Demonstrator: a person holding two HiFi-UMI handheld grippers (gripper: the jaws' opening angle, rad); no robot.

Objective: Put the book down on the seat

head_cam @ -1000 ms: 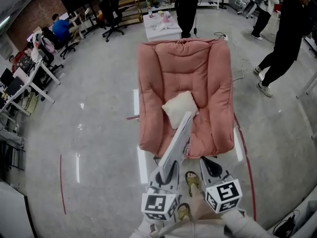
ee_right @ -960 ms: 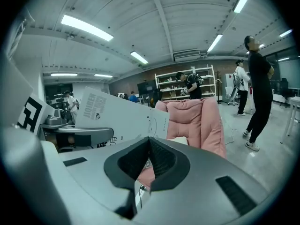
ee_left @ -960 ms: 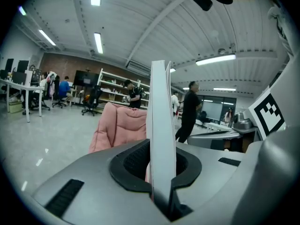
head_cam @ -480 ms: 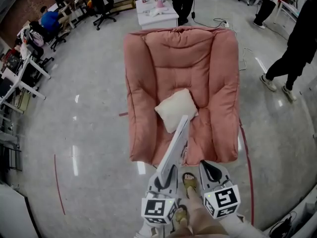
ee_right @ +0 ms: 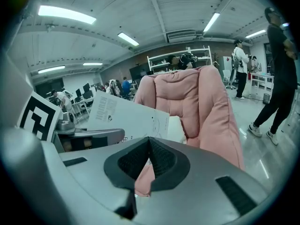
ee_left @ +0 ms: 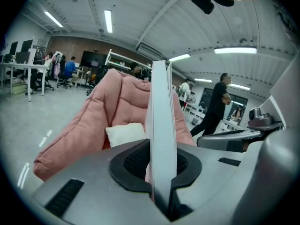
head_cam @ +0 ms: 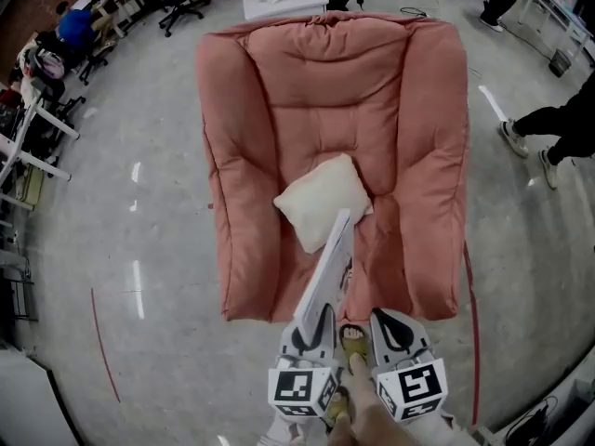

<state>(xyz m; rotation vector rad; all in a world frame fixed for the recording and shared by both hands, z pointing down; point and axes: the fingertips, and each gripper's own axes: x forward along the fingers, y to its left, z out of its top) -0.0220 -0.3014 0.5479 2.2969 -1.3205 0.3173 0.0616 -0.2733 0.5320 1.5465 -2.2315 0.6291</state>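
Since a second before, the seat (head_cam: 307, 91) had come nearer in the head view and filled more of it, and the two tools had shifted from just short of its near edge to right at it. The left tool (head_cam: 319, 318) pinched the book (head_cam: 327, 263) by its near end, its jaws pressed on both covers. The book stood on edge and slanted up and away over the near part of the seat. From above, its far end overlapped the near edge of the white pillow (head_cam: 316, 198), but whether they touched could not be told. It was not yet on the seat.

The right tool (head_cam: 390, 323) hung just right of the left one, its jaws pressed together with nothing between them. The pillow lay in the middle of the seat, turned a little at an angle. A foot in a sandal (head_cam: 353, 340) showed on the floor (head_cam: 112, 249) between the tools. Far to the left, a person in blue (head_cam: 70, 26) sat at a desk, and another person's legs (head_cam: 548, 128) stood to the right of the seat.
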